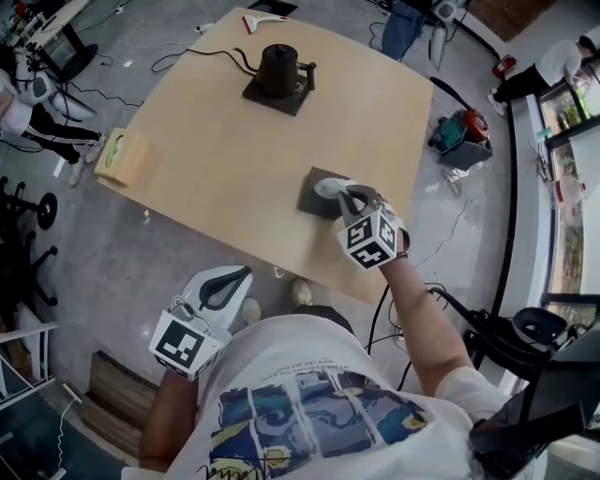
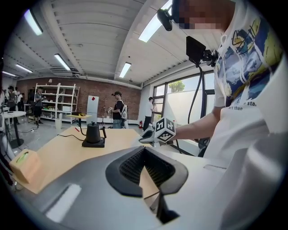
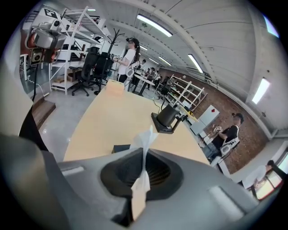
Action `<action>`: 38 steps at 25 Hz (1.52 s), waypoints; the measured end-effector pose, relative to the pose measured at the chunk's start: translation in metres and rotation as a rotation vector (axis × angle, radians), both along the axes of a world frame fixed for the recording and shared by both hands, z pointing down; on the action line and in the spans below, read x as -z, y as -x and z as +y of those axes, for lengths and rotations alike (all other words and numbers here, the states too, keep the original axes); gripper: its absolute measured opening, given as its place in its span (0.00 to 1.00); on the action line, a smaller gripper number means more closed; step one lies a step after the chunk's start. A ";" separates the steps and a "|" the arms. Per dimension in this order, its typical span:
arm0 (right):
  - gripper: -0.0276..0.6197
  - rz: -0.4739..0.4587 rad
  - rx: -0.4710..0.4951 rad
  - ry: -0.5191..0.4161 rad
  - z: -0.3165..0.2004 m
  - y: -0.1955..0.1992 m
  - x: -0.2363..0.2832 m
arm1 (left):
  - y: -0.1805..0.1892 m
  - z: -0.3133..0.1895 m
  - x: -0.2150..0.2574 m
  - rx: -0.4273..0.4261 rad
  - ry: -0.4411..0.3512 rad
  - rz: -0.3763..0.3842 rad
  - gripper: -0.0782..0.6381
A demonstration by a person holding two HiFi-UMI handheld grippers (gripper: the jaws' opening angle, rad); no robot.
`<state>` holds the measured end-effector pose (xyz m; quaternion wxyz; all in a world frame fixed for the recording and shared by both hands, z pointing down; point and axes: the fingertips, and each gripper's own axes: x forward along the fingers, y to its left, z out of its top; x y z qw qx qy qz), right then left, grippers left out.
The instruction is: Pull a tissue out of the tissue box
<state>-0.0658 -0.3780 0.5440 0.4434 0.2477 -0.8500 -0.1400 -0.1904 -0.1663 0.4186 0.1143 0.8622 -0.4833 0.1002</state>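
A dark, flat tissue box (image 1: 314,199) lies near the table's front right edge. My right gripper (image 1: 343,197) hovers just above it, shut on a white tissue (image 1: 330,187) that rises out of the box. In the right gripper view the tissue (image 3: 145,140) runs up between the closed jaws of that gripper (image 3: 143,156), and a corner of the box (image 3: 120,148) shows below. My left gripper (image 1: 244,273) hangs off the table's front edge, close to the person's body, jaws together and nothing in them; its own view shows the left gripper (image 2: 144,152) aimed across the table.
A black kettle on a dark base (image 1: 278,71) stands at the far side of the wooden table (image 1: 216,159). A small wooden box (image 1: 123,156) sits at the left edge. A red-and-white item (image 1: 262,21) lies at the far edge. People and shelves stand around the room.
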 end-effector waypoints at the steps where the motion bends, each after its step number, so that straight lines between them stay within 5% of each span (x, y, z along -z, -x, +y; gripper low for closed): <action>1: 0.05 -0.003 -0.007 -0.004 0.001 0.000 0.004 | 0.001 0.002 0.000 -0.005 -0.002 0.000 0.12; 28: 0.05 -0.137 -0.185 -0.087 0.114 0.003 0.092 | 0.007 0.047 -0.016 -0.262 0.003 0.011 0.12; 38: 0.05 -0.157 -0.221 -0.096 0.152 -0.023 0.112 | -0.021 0.060 -0.011 -0.333 -0.005 0.010 0.12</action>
